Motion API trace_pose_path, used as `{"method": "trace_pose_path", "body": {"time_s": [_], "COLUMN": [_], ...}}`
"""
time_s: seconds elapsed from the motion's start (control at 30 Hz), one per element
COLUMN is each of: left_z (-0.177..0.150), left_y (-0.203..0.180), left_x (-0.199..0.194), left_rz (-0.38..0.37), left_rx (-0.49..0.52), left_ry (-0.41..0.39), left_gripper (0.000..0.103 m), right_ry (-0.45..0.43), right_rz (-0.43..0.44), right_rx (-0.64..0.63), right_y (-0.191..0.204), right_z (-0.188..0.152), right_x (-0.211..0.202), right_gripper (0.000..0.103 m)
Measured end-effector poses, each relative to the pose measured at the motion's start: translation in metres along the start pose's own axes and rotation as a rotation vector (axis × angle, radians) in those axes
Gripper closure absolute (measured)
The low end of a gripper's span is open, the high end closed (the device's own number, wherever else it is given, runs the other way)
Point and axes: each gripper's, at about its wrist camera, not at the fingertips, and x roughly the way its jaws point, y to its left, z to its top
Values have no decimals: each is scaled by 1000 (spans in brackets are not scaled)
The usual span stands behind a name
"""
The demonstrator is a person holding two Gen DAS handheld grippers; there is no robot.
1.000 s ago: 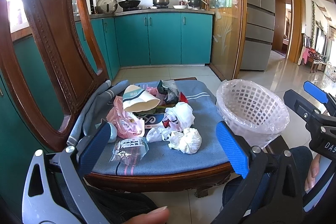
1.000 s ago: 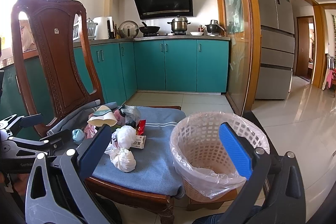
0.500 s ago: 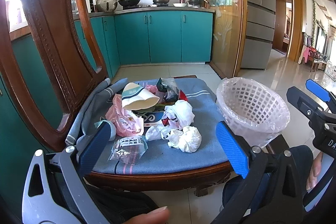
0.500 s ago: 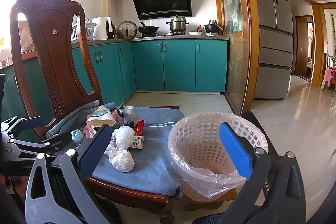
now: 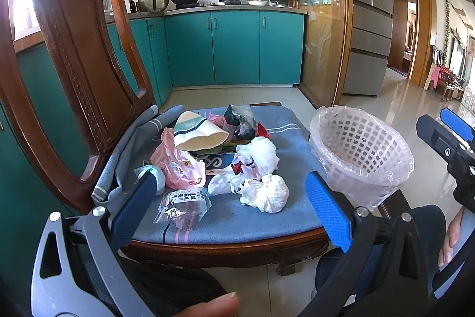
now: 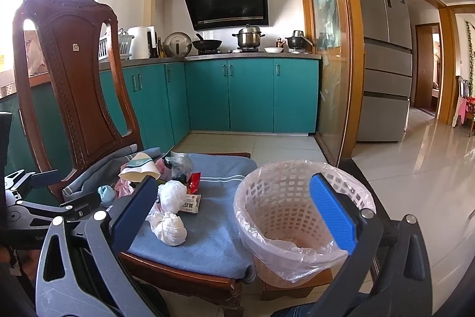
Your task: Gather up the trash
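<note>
Trash lies in a heap on the blue cushion [image 5: 243, 219] of a wooden chair: a tipped paper cup [image 5: 199, 133], a pink bag [image 5: 178, 165], a clear wrapper [image 5: 184, 205], a white crumpled ball [image 5: 271, 192] and a dark bag [image 5: 242, 121]. A white lattice basket [image 5: 360, 152] lined with clear plastic stands right of the cushion. My left gripper [image 5: 231, 210] hovers open before the cushion's front edge, holding nothing. My right gripper [image 6: 234, 213] is open and empty, between the white ball [image 6: 172, 229] and the basket [image 6: 297, 216].
The tall carved chair back [image 5: 74, 50] rises at the left. Teal kitchen cabinets [image 5: 234, 47] and a grey fridge [image 5: 371, 20] stand behind. Glossy tile floor [image 6: 415, 168] spreads to the right. A person's hand [image 5: 451, 237] and thumb [image 5: 207, 305] show at the edges.
Both views have shifted slightly; the right gripper has drifted a little higher in the left view. Nothing has been picked up and the trash lies as before.
</note>
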Motion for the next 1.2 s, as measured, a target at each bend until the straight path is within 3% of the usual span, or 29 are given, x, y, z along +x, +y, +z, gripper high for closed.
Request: {"method": "trace_pose_path", "body": {"time_s": [0.3, 0.4, 0.53, 0.67, 0.77, 0.9, 1.03, 1.07, 1.1, 1.13, 1.17, 1.2], "left_z": [-2, -3, -9, -28, -39, -49, -51, -51, -50, -48, -47, -46], "left_y": [-3, 0, 19, 49, 67, 86, 91, 90, 88, 86, 85, 84], "left_x": [4, 8, 22, 38, 45, 56, 63, 65, 67, 70, 74, 78], "left_rz": [0, 17, 90, 151, 179, 164, 134, 127, 123, 122, 121, 119], "left_rx": [9, 11, 2, -40, -57, -113, -153, -154, -155, -157, -160, -159], "left_ry": [13, 25, 69, 150, 190, 252, 287, 288, 288, 284, 273, 271], "left_gripper": [3, 3, 3, 3, 7, 28, 30, 29, 22, 11, 9, 9], "right_ry": [7, 51, 196, 324, 369, 455, 577, 597, 609, 619, 633, 645], "right_rz": [-8, -11, 107, 214, 293, 368, 371, 376, 386, 403, 421, 446], "right_rx": [1, 18, 43, -4, -56, -177, -306, -349, -370, -371, -362, -347], "right_y": [-2, -5, -4, 22, 51, 89, 111, 116, 119, 119, 118, 116], "right_z": [-2, -4, -20, -42, -50, -58, -73, -78, -83, -86, -89, -91], "right_x": [3, 16, 54, 97, 118, 154, 193, 199, 203, 206, 208, 210], "right_gripper": [3, 3, 3, 3, 12, 17, 18, 19, 27, 42, 50, 52]}}
